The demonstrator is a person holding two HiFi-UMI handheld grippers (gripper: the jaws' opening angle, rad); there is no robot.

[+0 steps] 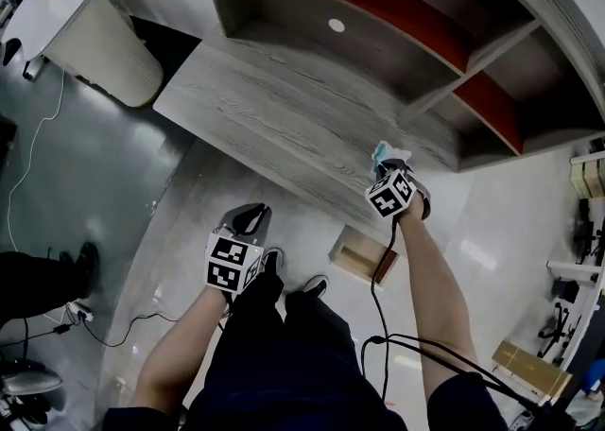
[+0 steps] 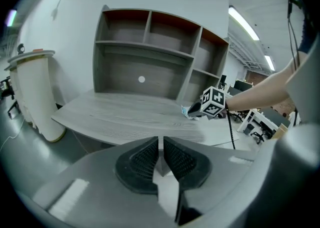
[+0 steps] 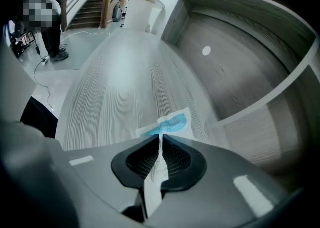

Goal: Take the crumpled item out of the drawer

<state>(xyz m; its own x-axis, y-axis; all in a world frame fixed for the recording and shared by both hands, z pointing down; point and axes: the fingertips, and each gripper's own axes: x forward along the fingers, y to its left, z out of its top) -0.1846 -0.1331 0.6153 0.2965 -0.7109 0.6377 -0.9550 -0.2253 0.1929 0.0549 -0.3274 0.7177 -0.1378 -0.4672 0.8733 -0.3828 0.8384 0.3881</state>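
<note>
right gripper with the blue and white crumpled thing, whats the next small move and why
Probably lower a little and open the jaws. The right gripper pinches the crumpled item over the grey desk top, out of any drawer, so setting it down seems all that is left.

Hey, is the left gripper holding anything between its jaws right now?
No, in the left gripper view the left gripper has its jaws close together with nothing between them.
</note>
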